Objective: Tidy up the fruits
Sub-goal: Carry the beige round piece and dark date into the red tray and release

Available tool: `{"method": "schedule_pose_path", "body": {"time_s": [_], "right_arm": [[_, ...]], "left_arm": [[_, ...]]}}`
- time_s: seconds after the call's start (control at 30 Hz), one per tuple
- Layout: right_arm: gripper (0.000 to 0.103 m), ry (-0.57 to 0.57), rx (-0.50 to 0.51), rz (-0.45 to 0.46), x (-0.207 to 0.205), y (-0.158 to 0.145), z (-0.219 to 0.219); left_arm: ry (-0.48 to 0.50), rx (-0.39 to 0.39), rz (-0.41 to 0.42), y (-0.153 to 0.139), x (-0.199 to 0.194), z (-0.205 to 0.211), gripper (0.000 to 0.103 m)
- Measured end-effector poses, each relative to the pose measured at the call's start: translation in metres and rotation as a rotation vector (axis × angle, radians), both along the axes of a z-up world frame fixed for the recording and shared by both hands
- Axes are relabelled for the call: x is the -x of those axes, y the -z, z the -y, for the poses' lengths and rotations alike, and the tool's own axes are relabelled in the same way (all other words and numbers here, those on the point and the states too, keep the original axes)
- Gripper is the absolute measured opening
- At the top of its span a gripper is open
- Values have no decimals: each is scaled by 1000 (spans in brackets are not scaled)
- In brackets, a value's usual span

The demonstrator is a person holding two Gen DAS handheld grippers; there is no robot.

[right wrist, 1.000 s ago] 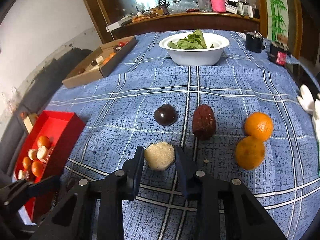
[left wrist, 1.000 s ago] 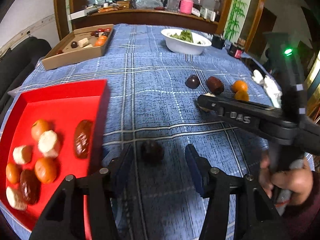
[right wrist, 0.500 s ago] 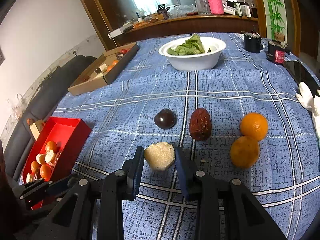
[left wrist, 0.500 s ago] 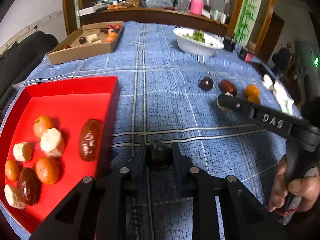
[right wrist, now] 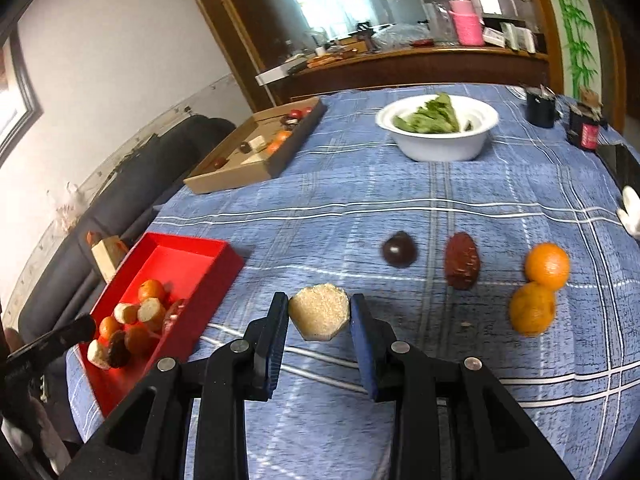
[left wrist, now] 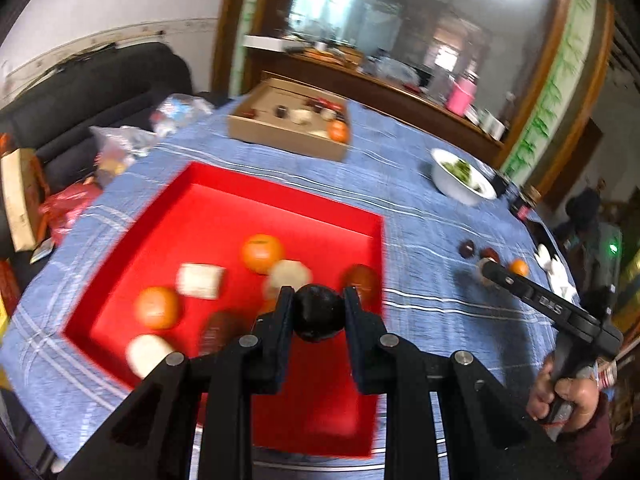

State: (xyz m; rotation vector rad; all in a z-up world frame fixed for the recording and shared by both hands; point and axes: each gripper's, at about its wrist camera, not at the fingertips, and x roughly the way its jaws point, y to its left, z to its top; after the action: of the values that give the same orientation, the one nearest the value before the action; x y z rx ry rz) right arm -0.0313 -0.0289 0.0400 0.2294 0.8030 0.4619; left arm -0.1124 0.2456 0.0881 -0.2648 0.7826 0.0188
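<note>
Now the left gripper (left wrist: 317, 309) pinches the dark round fruit (left wrist: 318, 312) between its pads and carries it above the red tray (left wrist: 224, 200), where a second ago the same fruit sat on the blue checked tablecloth (left wrist: 420, 208) between wide-spread jaws. That pickup is done, and what remains for this piece, as I judge it, is a release among the oranges and pale chunks already lying in the tray. The view is smeared by motion, so exactly which spot lies beneath the fruit is hard to say.

The right gripper (right wrist: 319, 316) is pressed onto the pale grainy chunk (right wrist: 319, 312), as it was before, but the chunk now looks raised a little off the cloth. Behind it, the dark fruit (right wrist: 399, 249), the brown date-like fruit (right wrist: 462, 266) and two oranges (right wrist: 540, 288) wait on the cloth, unmoved.
</note>
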Motion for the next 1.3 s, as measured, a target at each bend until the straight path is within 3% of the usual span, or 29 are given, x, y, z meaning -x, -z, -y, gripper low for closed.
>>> {"method": "schedule_pose_path", "body": {"time_s": [0.13,0.37,0.57,1.13,1.23,1.3], "right_arm": [[34,-72,-22,-8,8,-11,-29],[35,-240,-18,-23,10,-23,-103],[35,-299,70,-21,1,-14,-161],[35,-307,139,-71,-17,12,-196],[35,-306,143,-68,-17,11,-197],[39,-301,143,-62,-16,9,-196]], "left_arm": [[-44,24,-15,10,3,-20,23],[2,43,-63,35,7,-13,23],[-9,23,-59,40,5,-15,23],[-39,26,-63,48,2,-24,24],[-34,42,-64,48,3,-24,34],[-36,43,-52,45,5,-23,52]]}}
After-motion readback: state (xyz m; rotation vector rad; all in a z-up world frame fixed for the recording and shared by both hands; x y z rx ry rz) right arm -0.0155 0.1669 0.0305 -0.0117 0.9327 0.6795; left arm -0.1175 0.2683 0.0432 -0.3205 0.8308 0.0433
